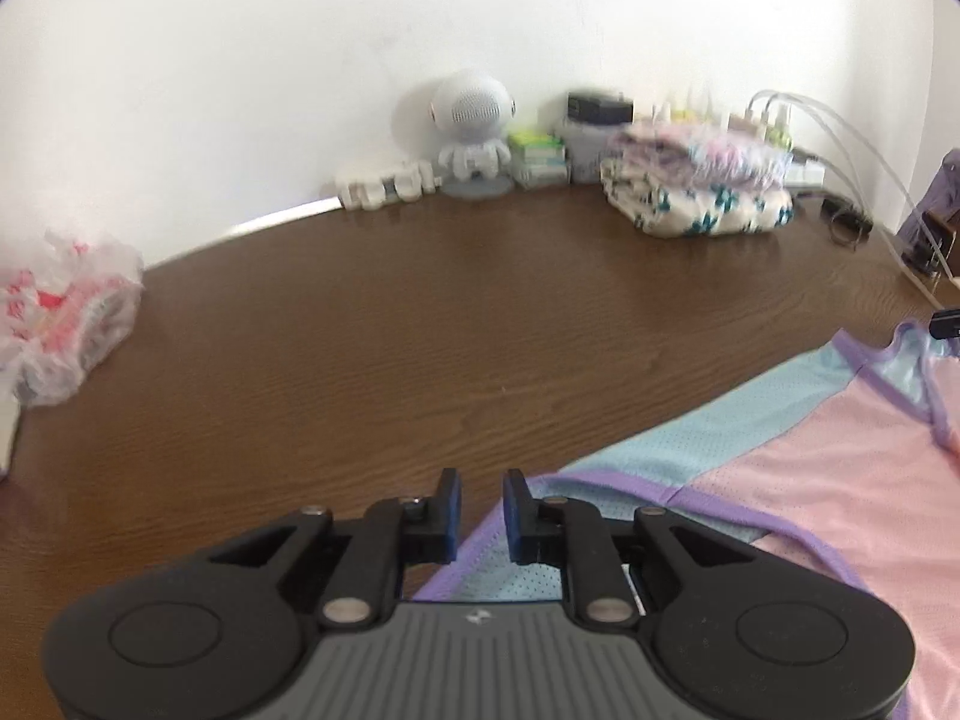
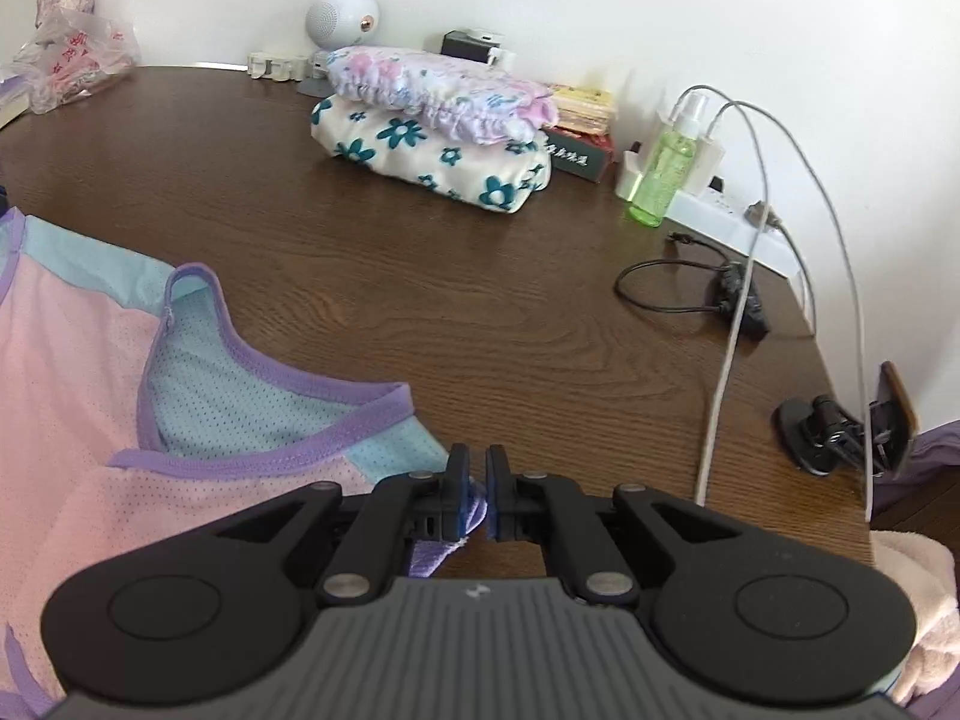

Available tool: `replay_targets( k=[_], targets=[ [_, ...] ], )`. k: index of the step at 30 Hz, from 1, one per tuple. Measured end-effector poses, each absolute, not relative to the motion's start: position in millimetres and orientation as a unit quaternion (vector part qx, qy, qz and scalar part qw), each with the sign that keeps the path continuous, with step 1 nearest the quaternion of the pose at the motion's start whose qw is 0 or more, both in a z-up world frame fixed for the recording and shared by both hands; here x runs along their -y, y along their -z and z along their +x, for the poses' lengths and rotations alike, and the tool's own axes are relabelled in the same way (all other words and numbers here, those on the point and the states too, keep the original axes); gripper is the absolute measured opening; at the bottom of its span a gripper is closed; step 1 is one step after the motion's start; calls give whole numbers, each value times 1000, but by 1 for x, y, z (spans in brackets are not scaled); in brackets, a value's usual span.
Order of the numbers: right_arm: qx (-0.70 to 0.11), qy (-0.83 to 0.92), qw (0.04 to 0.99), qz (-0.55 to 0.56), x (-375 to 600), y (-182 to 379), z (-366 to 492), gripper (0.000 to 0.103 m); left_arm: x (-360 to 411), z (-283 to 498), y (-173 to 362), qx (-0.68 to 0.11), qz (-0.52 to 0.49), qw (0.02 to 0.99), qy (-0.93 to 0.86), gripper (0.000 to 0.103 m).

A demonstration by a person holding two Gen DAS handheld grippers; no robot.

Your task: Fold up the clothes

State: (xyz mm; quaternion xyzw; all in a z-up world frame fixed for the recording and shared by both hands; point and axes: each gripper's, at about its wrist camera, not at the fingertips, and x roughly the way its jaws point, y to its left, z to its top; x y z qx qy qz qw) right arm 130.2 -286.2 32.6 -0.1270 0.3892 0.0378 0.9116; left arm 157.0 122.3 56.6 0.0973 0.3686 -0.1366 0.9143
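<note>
We count one mesh vest (image 2: 90, 360) at seven o'clock, two folded garments (image 2: 432, 126) stacked at twelve, one green spray bottle (image 2: 663, 171), one plastic bag (image 2: 72, 60), two grippers.

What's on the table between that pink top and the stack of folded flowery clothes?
Nothing: in the right wrist view, bare brown table runs from the pink top to the folded stack.

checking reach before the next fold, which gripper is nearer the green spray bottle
Right. The green spray bottle stands ahead and to the right of the right gripper, which pinches the pink top's purple trim. The left gripper is at the top's opposite shoulder, farther away.
</note>
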Motion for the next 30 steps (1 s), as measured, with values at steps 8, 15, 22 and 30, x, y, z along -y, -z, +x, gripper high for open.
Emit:
replay_targets(
  k=[8, 15, 22, 30],
  targets=[
    [-308, -246, 917, -67, 272, -89, 5, 26, -149, 15, -92, -323, 43, 895, 304, 37],
    [-327, -381, 864, -39, 234, -51, -73, 33, -130, -68, -43, -353, 84, 841, 402, 37],
    [-343, -365, 862, -77, 221, -29, -83, 33, -152, -66, -23, -366, 60, 852, 371, 37],
    [-335, -362, 862, -115, 217, -21, -88, 18, -164, -61, -22, -354, 65, 858, 366, 14]
  ],
)
